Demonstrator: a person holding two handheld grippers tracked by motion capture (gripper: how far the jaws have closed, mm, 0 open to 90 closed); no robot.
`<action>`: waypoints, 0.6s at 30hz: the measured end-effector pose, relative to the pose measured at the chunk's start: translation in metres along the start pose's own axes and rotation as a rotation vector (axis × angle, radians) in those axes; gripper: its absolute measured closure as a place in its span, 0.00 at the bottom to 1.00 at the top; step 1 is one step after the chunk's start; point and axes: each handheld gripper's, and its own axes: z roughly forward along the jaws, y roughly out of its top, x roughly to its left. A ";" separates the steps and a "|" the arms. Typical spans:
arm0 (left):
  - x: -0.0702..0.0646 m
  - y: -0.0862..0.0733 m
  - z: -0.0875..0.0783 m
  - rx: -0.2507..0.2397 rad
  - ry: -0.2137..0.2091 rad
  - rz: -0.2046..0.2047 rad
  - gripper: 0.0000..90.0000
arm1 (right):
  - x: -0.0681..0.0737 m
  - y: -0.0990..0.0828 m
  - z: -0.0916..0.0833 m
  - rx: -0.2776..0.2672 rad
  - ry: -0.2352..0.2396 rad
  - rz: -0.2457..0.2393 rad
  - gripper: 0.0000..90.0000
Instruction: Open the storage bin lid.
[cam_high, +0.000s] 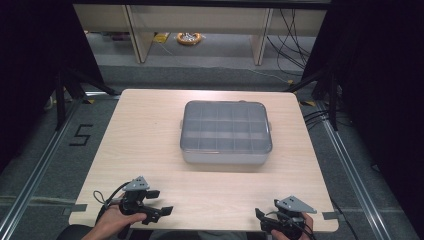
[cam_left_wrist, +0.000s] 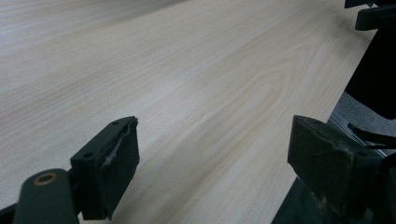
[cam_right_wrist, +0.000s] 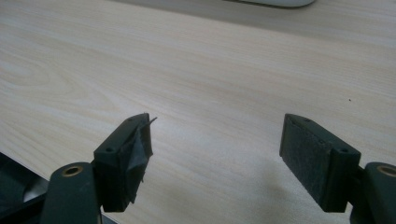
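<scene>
Two grippers sit at the near edge of the table (cam_high: 150, 130), one in each hand. Left gripper (cam_high: 159, 202) at 7 o'clock of the table in the high view, held by the left hand (cam_high: 114, 220), grey three-cornered plate on top, cable looping off its left side; it points toward 3 o'clock. Its jaws are spread wide with nothing between them, released; in the left gripper view (cam_left_wrist: 212, 156) only bare wood grain lies between the two black pads, and the table edge runs along the right side. Right gripper (cam_high: 260, 216) at 5 o'clock of the table, held by the right hand (cam_high: 292, 232), grey plate on top too. Jaws also spread, released, nothing held; the right gripper view (cam_right_wrist: 215, 149) shows light wood between them, left pad frayed at its tip. Both grippers well apart from each other.

Farther out, around table centre and slightly toward 1 o'clock, a clear plastic compartment box (cam_high: 226, 131) with its lid closed, grid of dividers visible through the lid, contents cannot tell. Its pale bottom edge shows at 12 o'clock in the right gripper view (cam_right_wrist: 275, 2). Box well apart from both grippers.

Beyond the table at 12 o'clock: grey floor (cam_high: 210, 55), pale desk legs (cam_high: 140, 35), an orange-yellow coiled thing (cam_high: 189, 38) on the floor, black cables (cam_high: 292, 35) at 1 o'clock. A "5" mark (cam_high: 81, 135) on the floor at 9 o'clock.
</scene>
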 end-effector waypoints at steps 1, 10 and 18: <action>0.000 0.000 0.000 -0.001 0.001 -0.003 0.18 | 0.000 0.000 -0.001 0.019 -0.006 0.007 0.29; 0.002 0.000 0.000 -0.004 -0.011 0.001 0.18 | -0.002 -0.001 0.001 0.025 0.021 0.043 0.29; 0.002 0.000 0.000 -0.013 0.002 -0.007 0.18 | -0.003 -0.001 -0.001 0.038 0.005 0.042 0.29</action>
